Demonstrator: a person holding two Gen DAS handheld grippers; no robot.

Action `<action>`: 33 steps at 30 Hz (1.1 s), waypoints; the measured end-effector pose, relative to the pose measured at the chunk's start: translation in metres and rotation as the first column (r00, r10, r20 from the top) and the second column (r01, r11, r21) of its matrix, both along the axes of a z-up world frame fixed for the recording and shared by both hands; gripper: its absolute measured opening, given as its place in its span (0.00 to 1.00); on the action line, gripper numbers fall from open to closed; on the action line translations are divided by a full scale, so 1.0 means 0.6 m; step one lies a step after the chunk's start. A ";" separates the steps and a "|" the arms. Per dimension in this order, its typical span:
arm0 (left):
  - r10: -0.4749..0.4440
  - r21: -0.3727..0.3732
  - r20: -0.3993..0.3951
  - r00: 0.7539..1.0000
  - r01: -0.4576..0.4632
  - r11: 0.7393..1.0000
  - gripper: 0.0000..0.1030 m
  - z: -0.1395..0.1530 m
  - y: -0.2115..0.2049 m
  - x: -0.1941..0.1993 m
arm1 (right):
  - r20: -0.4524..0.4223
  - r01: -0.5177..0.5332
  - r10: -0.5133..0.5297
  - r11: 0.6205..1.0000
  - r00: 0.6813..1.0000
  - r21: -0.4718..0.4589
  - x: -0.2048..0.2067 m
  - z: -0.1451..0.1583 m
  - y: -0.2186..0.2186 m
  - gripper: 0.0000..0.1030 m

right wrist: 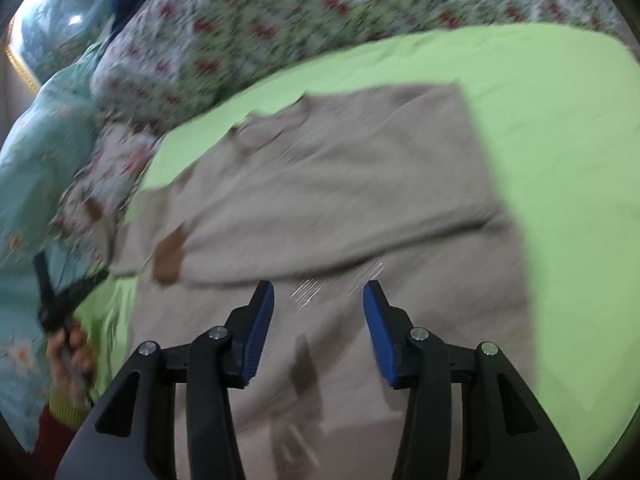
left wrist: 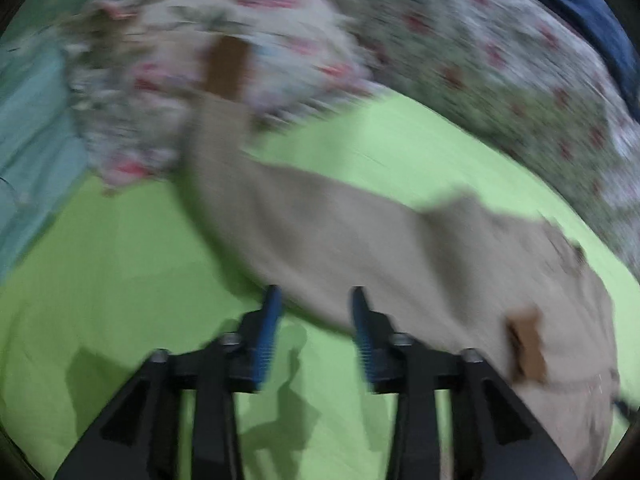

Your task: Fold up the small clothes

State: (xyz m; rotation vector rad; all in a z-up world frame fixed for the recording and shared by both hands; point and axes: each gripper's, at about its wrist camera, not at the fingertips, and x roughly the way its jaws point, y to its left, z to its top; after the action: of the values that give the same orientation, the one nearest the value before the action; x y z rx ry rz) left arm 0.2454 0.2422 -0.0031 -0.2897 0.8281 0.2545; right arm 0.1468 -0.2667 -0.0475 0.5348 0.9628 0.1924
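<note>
The beige garment [right wrist: 320, 208] lies spread on the lime-green sheet [right wrist: 560, 140] of a bed, already doubled once: in the right wrist view an upper layer lies over a lower one, its folded edge crossing from about 9 o'clock to 3 o'clock just beyond the fingertips, with a brown patch [right wrist: 170, 254] near that edge at 9 o'clock. That lie suggests one fold is made and the cloth has been let go to settle flat. The right gripper [right wrist: 319, 300] hangs over the lower layer with its blue-padded jaws spread and nothing between them; no pad presses on the fabric. The left gripper [left wrist: 315, 312] is likewise spread and empty, poised at the garment's near edge where beige meets green, with a second brown patch [left wrist: 528, 346] off at 4 o'clock. Both views are smeared by motion, so fine creases cannot be read. I judge that both grippers stand free so that a new hold can be taken for the next fold. Around the sheet, a floral quilt [right wrist: 280, 20] banks up from 10 to 2 o'clock, a pile of floral clothes [left wrist: 160, 100] sits at 10 o'clock in the left view, and a person's hand [right wrist: 70, 354] holding the other tool shows at 8 o'clock beside pale teal cloth [right wrist: 36, 168].
</note>
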 end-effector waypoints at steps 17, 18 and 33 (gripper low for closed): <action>0.132 -0.029 -0.016 0.991 -0.132 0.991 0.07 -0.008 0.169 0.174 | -0.088 -0.044 0.047 0.999 0.995 0.030 -0.024 -0.029 0.053 0.47; 0.119 -0.026 0.023 0.993 -0.119 0.993 0.06 0.005 0.160 0.160 | -0.081 -0.040 0.042 0.999 0.996 0.036 -0.026 -0.026 0.050 0.47; -0.380 -0.011 0.234 0.895 0.393 0.919 0.07 0.105 -0.248 0.010 | -0.017 0.010 -0.009 0.997 1.000 0.075 -0.056 -0.003 0.018 0.47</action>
State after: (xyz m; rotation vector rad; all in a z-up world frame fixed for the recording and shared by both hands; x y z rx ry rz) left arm 0.2514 0.0932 0.0598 -0.1980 0.6483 -0.1767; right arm 0.1132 -0.2560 -0.0493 0.6104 0.9715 0.2165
